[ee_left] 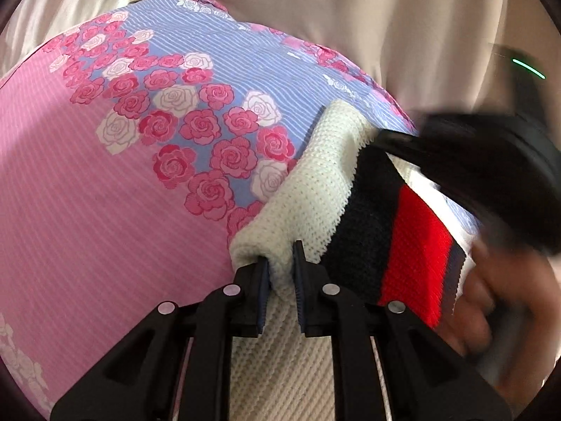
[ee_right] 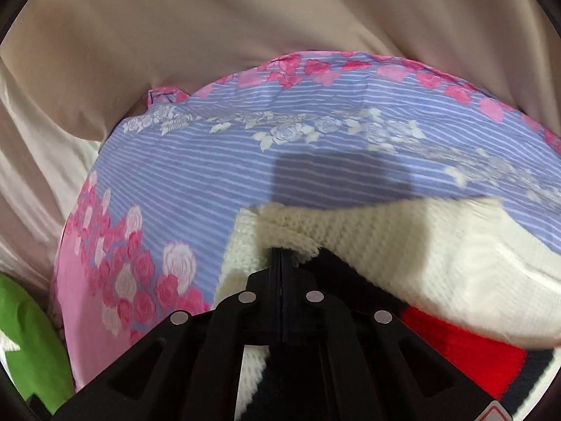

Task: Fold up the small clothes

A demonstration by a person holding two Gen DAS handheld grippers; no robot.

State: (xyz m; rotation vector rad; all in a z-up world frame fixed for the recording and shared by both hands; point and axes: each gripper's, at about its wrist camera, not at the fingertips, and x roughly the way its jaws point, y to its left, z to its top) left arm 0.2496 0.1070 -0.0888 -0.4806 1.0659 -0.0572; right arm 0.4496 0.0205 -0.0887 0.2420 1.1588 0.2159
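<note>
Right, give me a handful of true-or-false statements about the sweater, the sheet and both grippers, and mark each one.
1. The left gripper is shut on a cream part of the sweater. True.
2. The sweater is plain cream all over. False: it also has a dark band and a red band.
3. The right gripper stands wide open above the sheet. False: it is shut, with cream knit bunched at its tips.
4. The sheet is printed with roses. True.
5. The sweater lies on a bare wooden table. False: it lies on the sheet.
</note>
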